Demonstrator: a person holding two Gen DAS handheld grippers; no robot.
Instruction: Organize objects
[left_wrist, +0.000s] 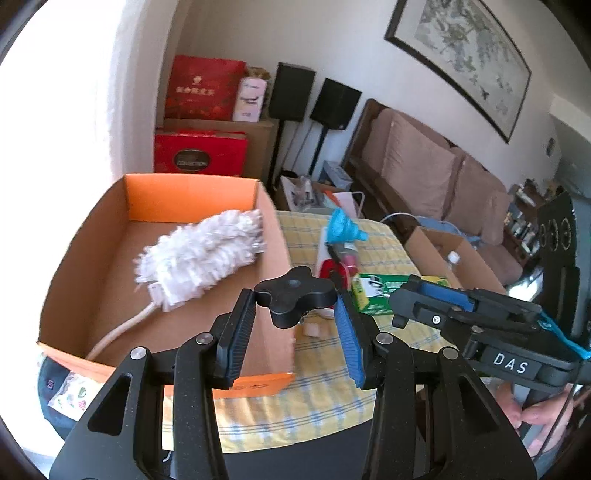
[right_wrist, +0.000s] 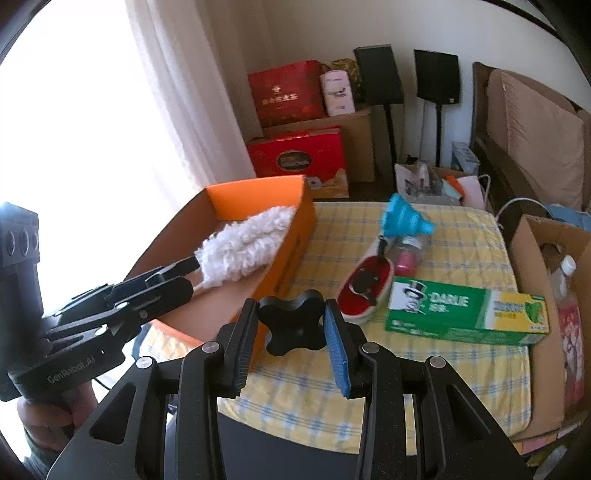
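An orange cardboard box (left_wrist: 85, 254) (right_wrist: 295, 229) stands on the yellow checked table and holds a white fluffy duster (left_wrist: 201, 254) (right_wrist: 243, 247). My left gripper (left_wrist: 295, 317) is shut on a black star-shaped knob (left_wrist: 295, 295), at the box's right wall. My right gripper (right_wrist: 291, 325) is shut on a black star-shaped knob (right_wrist: 291, 321), beside the box's near corner. On the cloth lie a green toothpaste box (right_wrist: 465, 310) (left_wrist: 373, 291), a red brush (right_wrist: 365, 284), a small bottle (right_wrist: 406, 251) and a blue funnel (right_wrist: 406, 218) (left_wrist: 345, 225).
An open cardboard carton (right_wrist: 535, 295) with a plastic bottle (right_wrist: 567, 273) stands right of the table. Red gift boxes (right_wrist: 299, 155), two black speakers (right_wrist: 380, 74) and a sofa (left_wrist: 424, 166) are behind. The table's near edge (right_wrist: 332, 435) is close to me.
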